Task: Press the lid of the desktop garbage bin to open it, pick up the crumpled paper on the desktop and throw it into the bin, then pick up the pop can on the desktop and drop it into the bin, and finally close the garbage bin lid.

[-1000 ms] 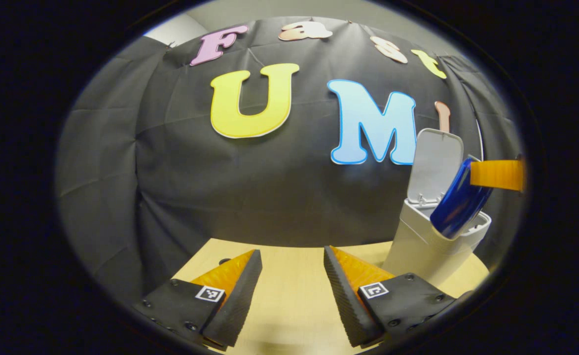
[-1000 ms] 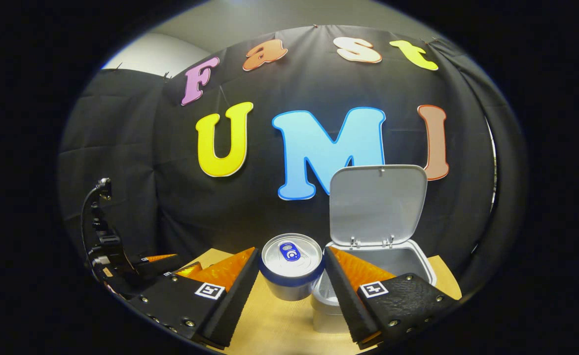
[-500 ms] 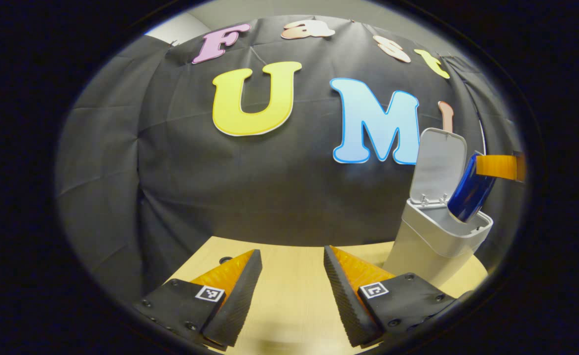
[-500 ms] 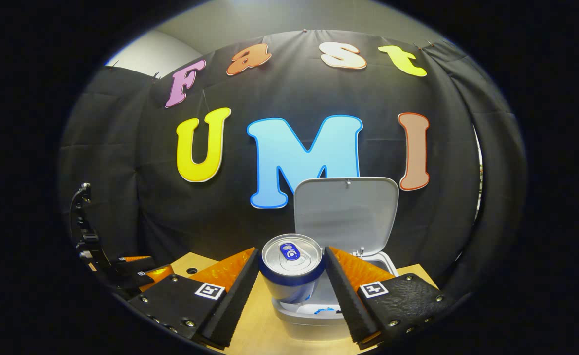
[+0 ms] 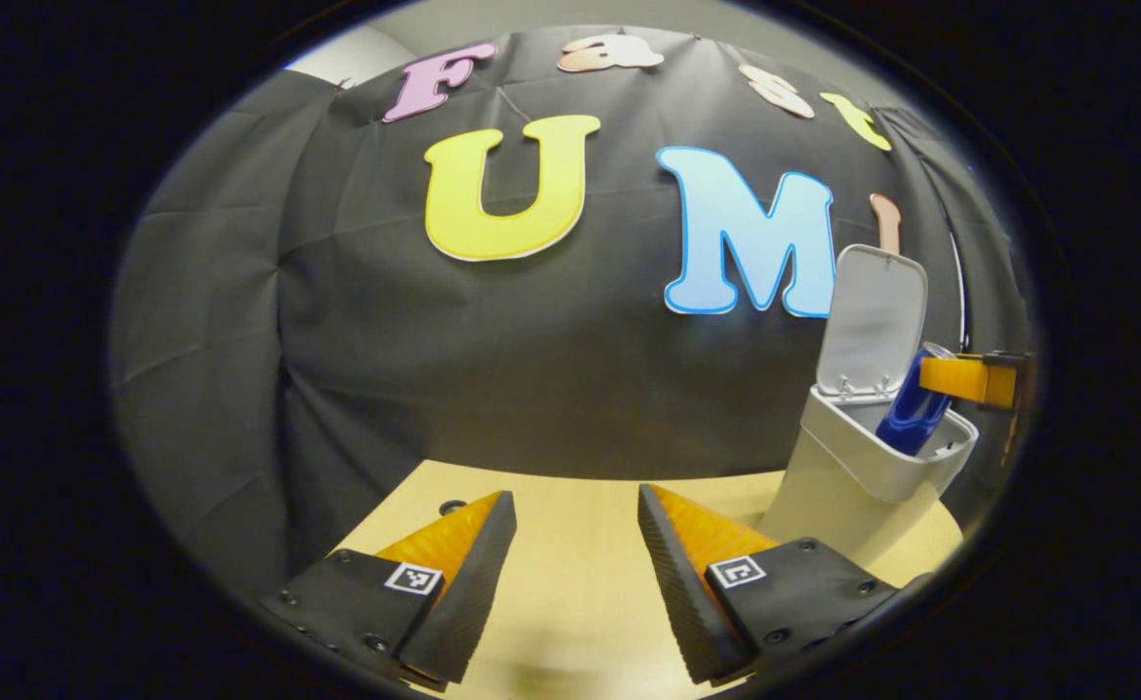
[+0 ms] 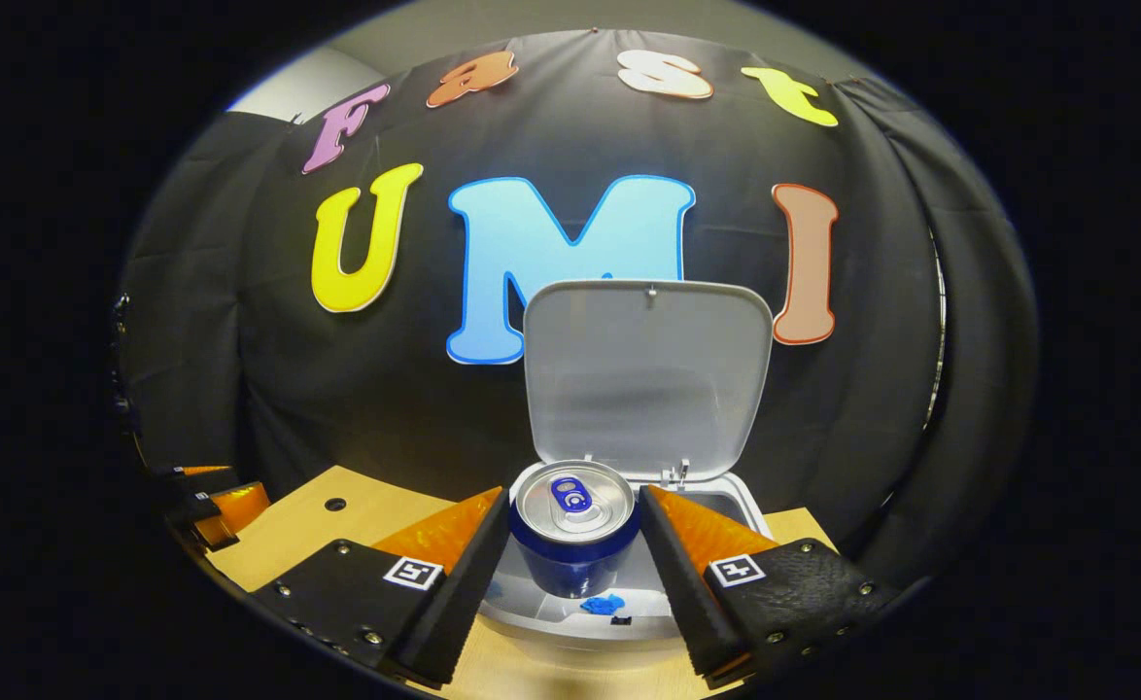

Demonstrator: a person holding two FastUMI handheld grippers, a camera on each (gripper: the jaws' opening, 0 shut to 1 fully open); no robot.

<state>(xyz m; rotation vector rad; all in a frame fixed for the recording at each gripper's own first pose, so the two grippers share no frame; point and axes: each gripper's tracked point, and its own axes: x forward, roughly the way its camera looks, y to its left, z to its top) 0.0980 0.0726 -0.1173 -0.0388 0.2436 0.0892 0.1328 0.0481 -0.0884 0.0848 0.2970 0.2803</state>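
My right gripper is shut on the blue pop can, silver top facing the camera, held over the mouth of the white bin. The bin's lid stands upright behind it. A bit of blue shows inside the bin. In the left gripper view the can leans with its lower end inside the bin, the lid raised, and a finger of the right gripper on it. My left gripper hangs open above the wooden table, left of the bin.
The table has a small round hole near its left part, also visible as a hole in the left gripper view. Black cloth walls close in behind and on both sides. The left gripper sits at the far left edge.
My right gripper has carried the can from beside the bin to over its opening and lowered it partly in. The left gripper has barely moved.
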